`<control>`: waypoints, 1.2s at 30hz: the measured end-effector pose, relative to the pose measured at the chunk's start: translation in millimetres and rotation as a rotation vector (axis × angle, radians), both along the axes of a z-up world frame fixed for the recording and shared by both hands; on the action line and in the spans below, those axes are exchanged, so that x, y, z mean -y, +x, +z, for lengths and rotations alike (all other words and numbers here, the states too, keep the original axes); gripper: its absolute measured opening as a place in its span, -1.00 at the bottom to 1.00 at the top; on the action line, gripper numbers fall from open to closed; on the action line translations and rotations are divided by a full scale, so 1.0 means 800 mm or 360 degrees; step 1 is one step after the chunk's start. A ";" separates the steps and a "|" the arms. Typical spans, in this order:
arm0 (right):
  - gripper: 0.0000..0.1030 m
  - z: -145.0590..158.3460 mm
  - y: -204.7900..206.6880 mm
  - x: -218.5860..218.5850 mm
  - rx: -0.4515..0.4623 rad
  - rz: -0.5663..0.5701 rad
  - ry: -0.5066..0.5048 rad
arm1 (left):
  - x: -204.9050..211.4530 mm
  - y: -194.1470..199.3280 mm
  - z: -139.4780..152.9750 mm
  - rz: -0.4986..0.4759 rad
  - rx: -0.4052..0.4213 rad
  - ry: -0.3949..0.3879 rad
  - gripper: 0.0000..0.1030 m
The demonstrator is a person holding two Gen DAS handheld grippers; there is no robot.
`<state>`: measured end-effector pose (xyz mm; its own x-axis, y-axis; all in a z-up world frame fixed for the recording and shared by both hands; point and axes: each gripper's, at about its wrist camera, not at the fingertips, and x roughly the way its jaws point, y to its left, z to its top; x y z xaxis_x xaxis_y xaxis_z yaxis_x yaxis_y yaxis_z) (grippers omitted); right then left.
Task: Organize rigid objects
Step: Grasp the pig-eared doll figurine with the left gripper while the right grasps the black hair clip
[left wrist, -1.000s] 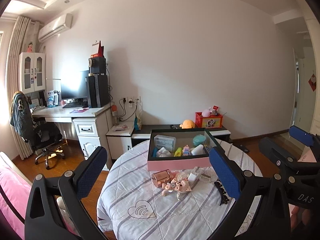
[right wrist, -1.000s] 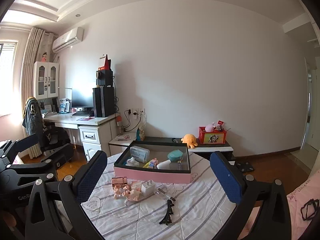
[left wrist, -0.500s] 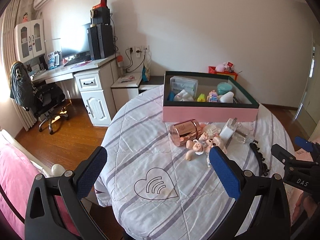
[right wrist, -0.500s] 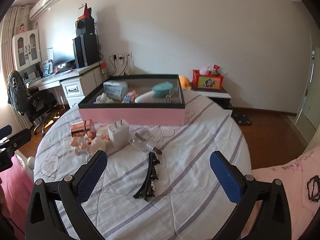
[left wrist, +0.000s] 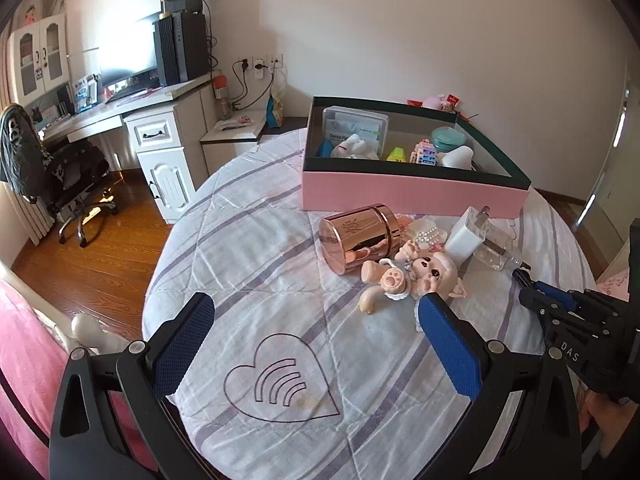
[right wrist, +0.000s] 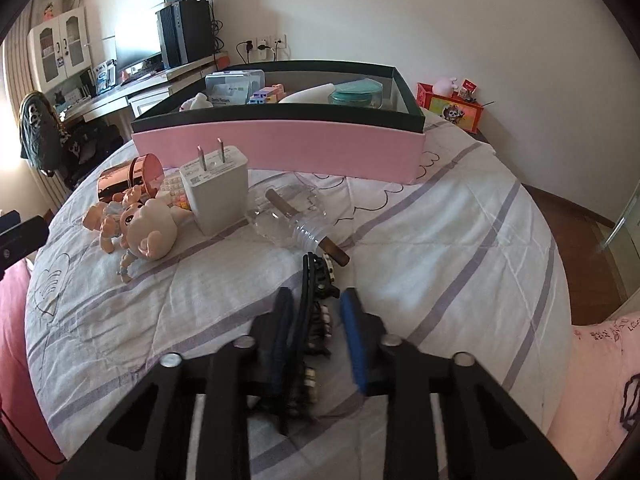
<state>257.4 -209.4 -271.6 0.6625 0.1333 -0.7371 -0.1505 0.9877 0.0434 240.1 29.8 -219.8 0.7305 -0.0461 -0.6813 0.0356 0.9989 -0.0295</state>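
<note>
Hair clip (right wrist: 314,320), black and toothed, is lying on the striped cloth of the round table (right wrist: 460,240), its long axis running straight away from the right wrist camera toward a clear bottle (right wrist: 298,220). The right gripper (right wrist: 316,320) is closing its fingers on the clip's sides. Just beyond, one white charger (right wrist: 216,192), one pig doll (right wrist: 140,228) and one copper tin (right wrist: 128,176) are crowding the way to the pink box (right wrist: 280,148).

From the left wrist view, the left gripper (left wrist: 316,344) is hovering with fingers spread wide and empty over a heart print (left wrist: 280,384). One tin (left wrist: 360,240) is lying on its side, touching the doll (left wrist: 408,280); the charger (left wrist: 466,236) is standing beside them. The box (left wrist: 416,196) is holding several small items.
</note>
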 end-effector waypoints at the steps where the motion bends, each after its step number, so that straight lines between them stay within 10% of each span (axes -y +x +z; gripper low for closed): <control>1: -0.65 0.000 0.001 0.005 -0.0006 0.0004 0.0005 | 0.004 0.002 -0.001 -0.0020 -0.0004 -0.0017 1.00; 21: -0.66 0.001 0.014 0.052 0.0047 -0.0033 0.0078 | 0.083 0.080 -0.059 -0.0011 -0.0257 -0.0010 0.95; 24: -0.66 0.000 0.014 0.052 0.0057 -0.0030 0.0088 | 0.078 0.077 -0.054 -0.0029 -0.0219 -0.0050 0.61; 36: -0.66 0.006 0.001 0.056 0.0105 -0.0043 0.0133 | 0.069 0.035 -0.034 -0.0061 -0.0060 -0.0005 0.60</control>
